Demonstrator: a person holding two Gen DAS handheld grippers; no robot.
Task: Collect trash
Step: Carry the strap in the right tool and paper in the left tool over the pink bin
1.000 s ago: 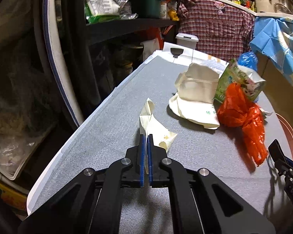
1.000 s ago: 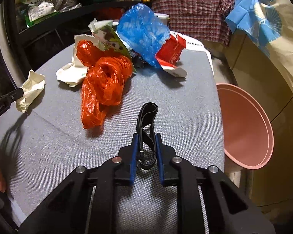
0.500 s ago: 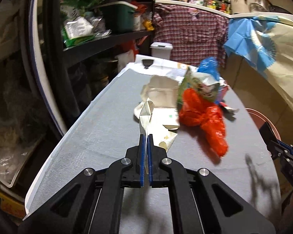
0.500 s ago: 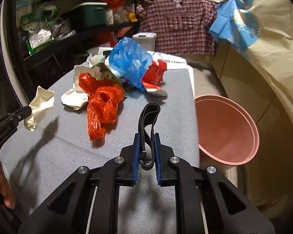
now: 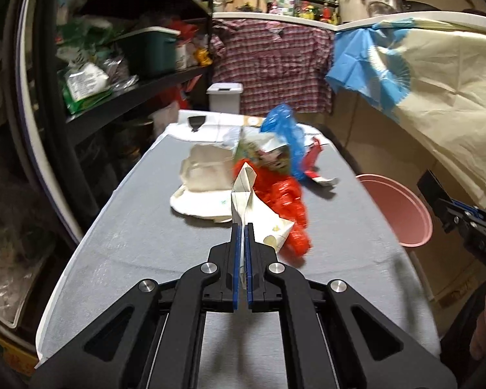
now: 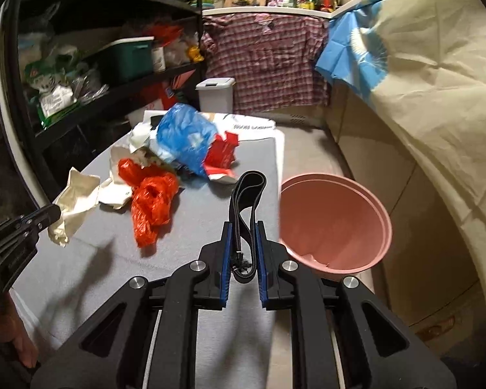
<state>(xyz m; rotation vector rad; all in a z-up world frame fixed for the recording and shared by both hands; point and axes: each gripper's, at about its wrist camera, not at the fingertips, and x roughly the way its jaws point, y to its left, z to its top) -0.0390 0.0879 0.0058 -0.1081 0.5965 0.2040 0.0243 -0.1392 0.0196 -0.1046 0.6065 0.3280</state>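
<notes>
The right gripper [image 6: 242, 227], nearer the round pink plastic bin [image 6: 335, 223] lying just to its right beside the grey table [image 6: 90, 278], is clamping a black looped strap [image 6: 245, 201]; the left gripper [image 5: 242, 227] is pinching crumpled cream paper [image 5: 254, 207], jaws nearly closed

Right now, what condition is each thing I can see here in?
Left claw: shut on the crumpled white paper, held off the table.
Right claw: shut on the black strap, looped, held up.
Pink bin: open, beside the table, nearly empty.
Orange bag: crumpled, lying on the grey table.
Blue bag: crumpled on the pile.
Small white bin: lid shut.
</notes>
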